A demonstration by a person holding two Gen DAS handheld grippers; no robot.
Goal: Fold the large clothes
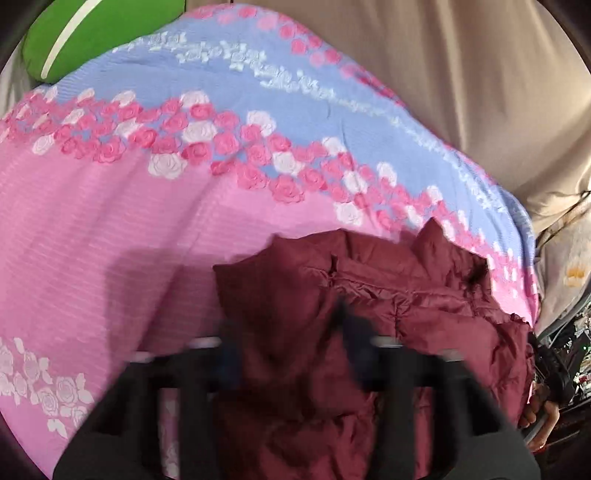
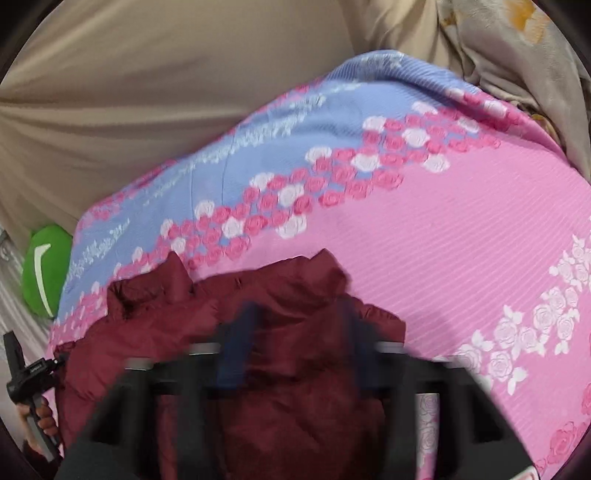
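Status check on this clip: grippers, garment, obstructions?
Left gripper and right gripper open over maroon puffer jacket, motion-blurred. Jacket crumpled on rose-print bedspread, unfolded. Nothing blocking; green pillow far off.

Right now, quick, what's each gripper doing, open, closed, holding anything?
Left gripper: fingers apart, open over the maroon jacket; not gripping it.
Right gripper: open too, fingers spread above the jacket.

Both grippers' fingers [image 1: 341, 332] blurred; jacket [image 2: 288, 406] btm cropped.

Maroon puffer jacket [image 1: 369, 314] crumpled on pink/blue floral bedspread [image 1: 110, 229]
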